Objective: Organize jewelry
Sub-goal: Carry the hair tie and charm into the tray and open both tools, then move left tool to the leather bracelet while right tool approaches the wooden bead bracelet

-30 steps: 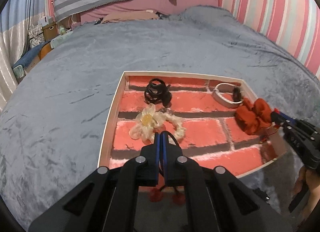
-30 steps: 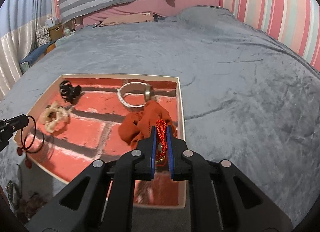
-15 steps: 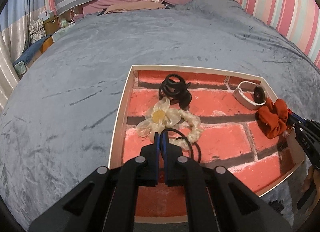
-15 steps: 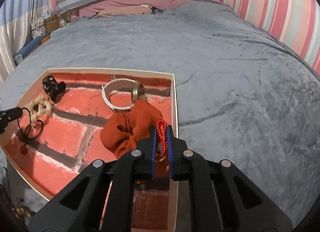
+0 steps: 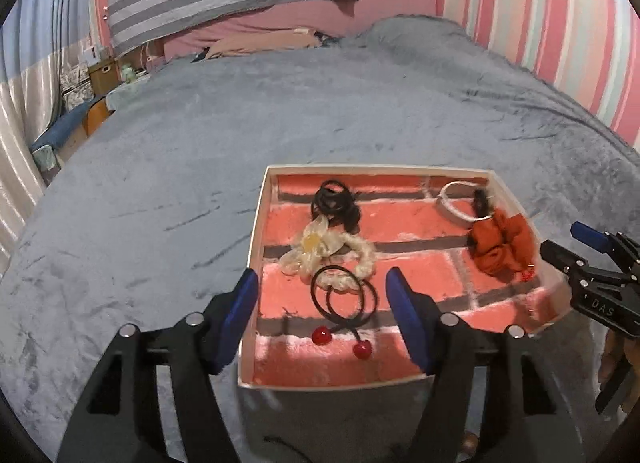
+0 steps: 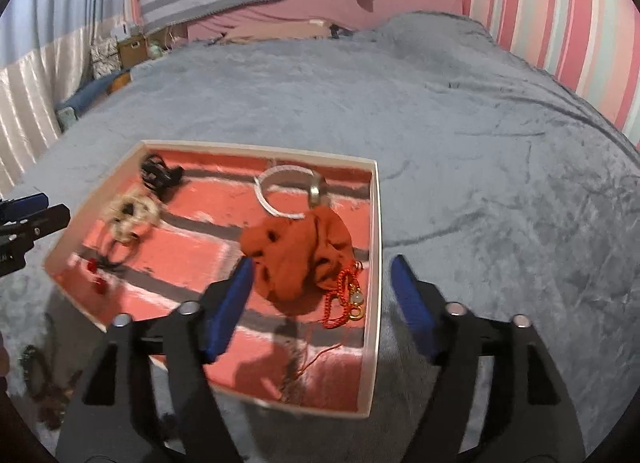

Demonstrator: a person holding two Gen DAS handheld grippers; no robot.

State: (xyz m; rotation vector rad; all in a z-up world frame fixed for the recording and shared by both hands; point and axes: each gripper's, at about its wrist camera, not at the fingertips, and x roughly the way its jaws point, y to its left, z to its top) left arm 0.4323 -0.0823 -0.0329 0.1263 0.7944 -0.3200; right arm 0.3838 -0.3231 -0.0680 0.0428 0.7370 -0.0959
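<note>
Jewelry tray: brick-printed tray point(image 5: 256, 247) on the grey bed point(image 5: 160, 183), lying just ahead of both tools, so pieces dropped from them land inside.
Left tool: left tool point(image 5: 318, 305) has just been opening; jaws spread, nothing between the pads.
Cherry hair tie: cherry hair tie point(image 5: 344, 307) lies flat on the tray floor just beyond the left tool's tips, touching the cream flower scrunchie point(image 5: 328, 259) farther ahead.
Right tool: right tool point(image 6: 320, 295) has likewise just been opening; spread, pinching nothing.
Red cord bracelet: red cord bracelet point(image 6: 344, 295) rests between and beyond its tips, against the orange scrunchie point(image 6: 296, 255), near the tray's right wall.
Judgement: both pieces look released on purpose; tray is the collecting place.
</note>
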